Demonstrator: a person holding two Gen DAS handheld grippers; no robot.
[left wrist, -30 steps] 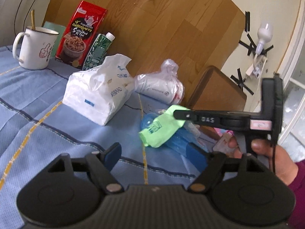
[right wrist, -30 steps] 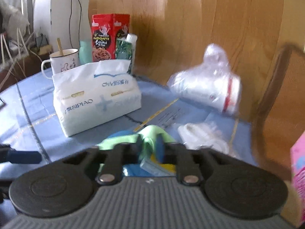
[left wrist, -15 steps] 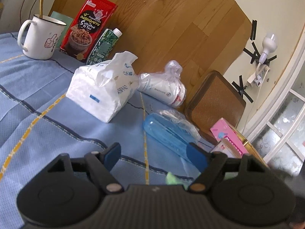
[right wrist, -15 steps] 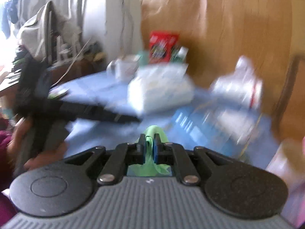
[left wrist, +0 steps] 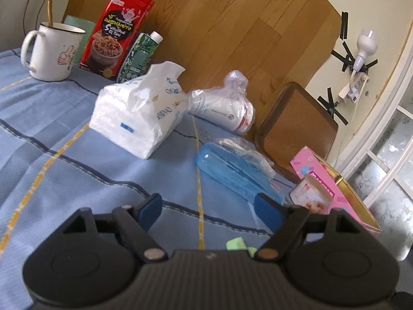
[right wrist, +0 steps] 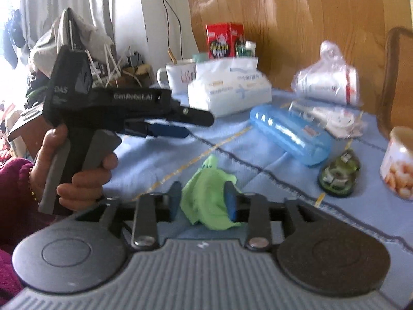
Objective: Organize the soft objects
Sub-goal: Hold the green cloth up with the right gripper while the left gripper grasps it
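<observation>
A crumpled green cloth [right wrist: 210, 196] lies on the blue tablecloth [right wrist: 271, 188] between the parted fingers of my right gripper [right wrist: 204, 201], which is open around it. A corner of the cloth shows in the left wrist view [left wrist: 236, 243], low behind my left gripper [left wrist: 210, 208], which is open and empty above the tablecloth [left wrist: 64, 170]. The left gripper also shows in the right wrist view [right wrist: 178, 124], held to the left of the cloth. A white tissue pack [left wrist: 139, 118] sits mid-table, with a white plastic-wrapped bundle [left wrist: 224, 106] behind it.
A blue plastic case [left wrist: 232, 173] with a clear packet lies right of centre. A mug [left wrist: 51, 51], red snack pouch [left wrist: 116, 31] and green carton [left wrist: 140, 54] stand at the back. A pink box [left wrist: 333, 188], a can [right wrist: 400, 162], a small green item [right wrist: 339, 173] and a chair [left wrist: 294, 126] are at the right.
My right gripper carried the green cloth from the blue case toward the near table and opened, so the cloth now rests on the tablecloth. My left gripper stayed open, shifting slightly.
</observation>
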